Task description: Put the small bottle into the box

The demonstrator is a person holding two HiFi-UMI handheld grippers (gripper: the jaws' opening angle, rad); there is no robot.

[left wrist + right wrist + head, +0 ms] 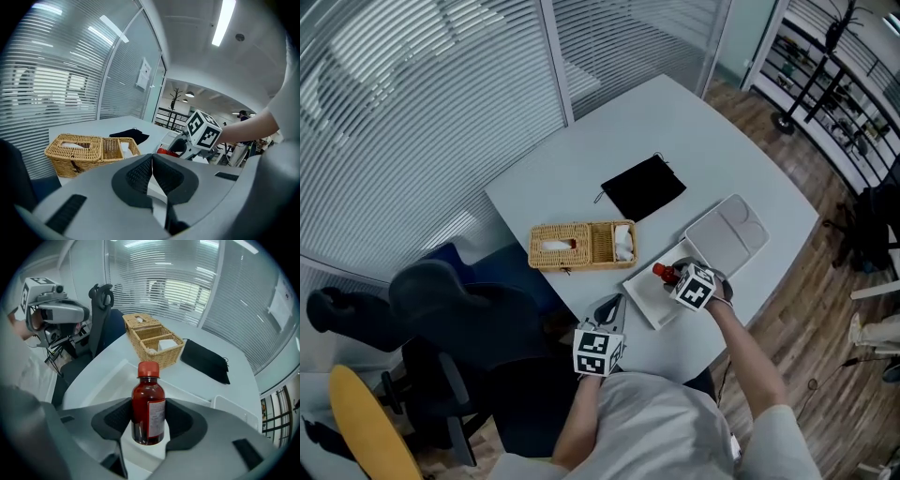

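The small bottle (148, 404) is dark red-brown with a red cap and a white label. It stands upright between the jaws of my right gripper (148, 422), which is shut on it. In the head view the bottle (663, 273) and right gripper (680, 278) hang over the open white box (649, 302) near the table's front edge. The box (107, 380) lies just below and beyond the bottle. My left gripper (608, 310) is at the table's front edge, left of the box. Its jaws (152, 158) are shut with nothing between them.
A wicker basket (581, 246) with tissues stands left of the box. A black pouch (643, 187) lies behind it. The box's white lid (727, 234) rests at the right. A dark office chair (441, 319) stands beside the table's left edge.
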